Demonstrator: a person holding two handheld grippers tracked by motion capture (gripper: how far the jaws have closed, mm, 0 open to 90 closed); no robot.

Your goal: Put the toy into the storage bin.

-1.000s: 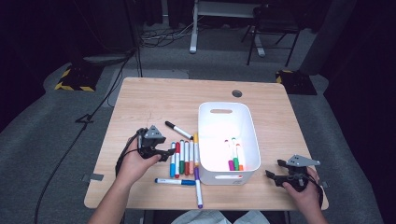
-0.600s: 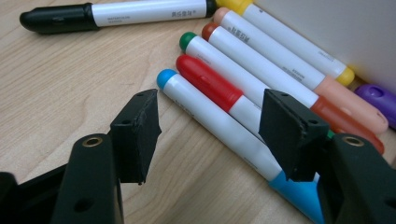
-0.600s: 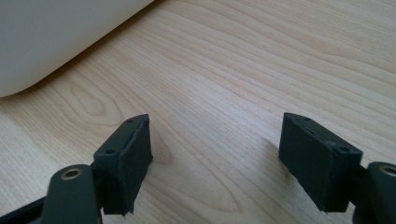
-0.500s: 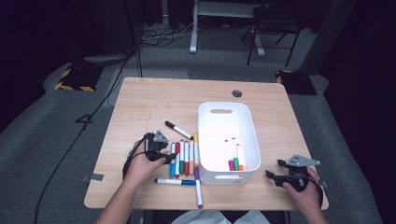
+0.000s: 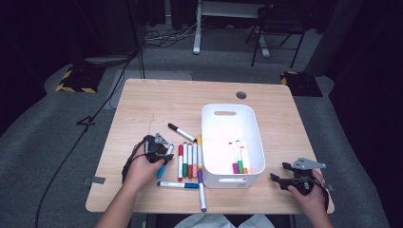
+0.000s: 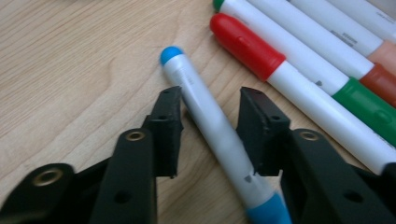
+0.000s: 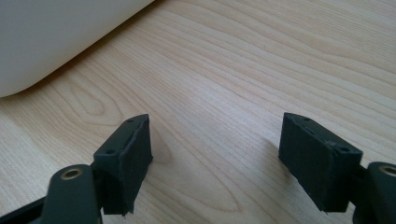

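Observation:
A white marker with a blue cap and blue end (image 6: 210, 126) lies on the wooden table (image 5: 142, 109), left of a row of markers (image 5: 187, 161). My left gripper (image 6: 210, 100) points down over it, one jaw on each side. The jaws have just been closing, and a thin gap still shows beside the barrel, so the gripper is open. In the high view the left gripper (image 5: 159, 151) covers most of that marker (image 5: 161, 171). My right gripper (image 5: 279, 172) rests open on bare wood at the front right, and the right gripper view shows nothing between the jaws of the right gripper (image 7: 215, 135).
A white bin (image 5: 209, 142) stands right of the marker row and holds a few markers (image 5: 237, 159). A black-capped marker (image 5: 181, 132), a blue marker (image 5: 178, 185) and a purple one (image 5: 201, 190) lie loose around the row. The bin's corner (image 7: 56, 37) is near the right gripper.
My left gripper has shifted slightly toward the marker row and sunk onto the blue-capped marker. The right gripper has stayed put.

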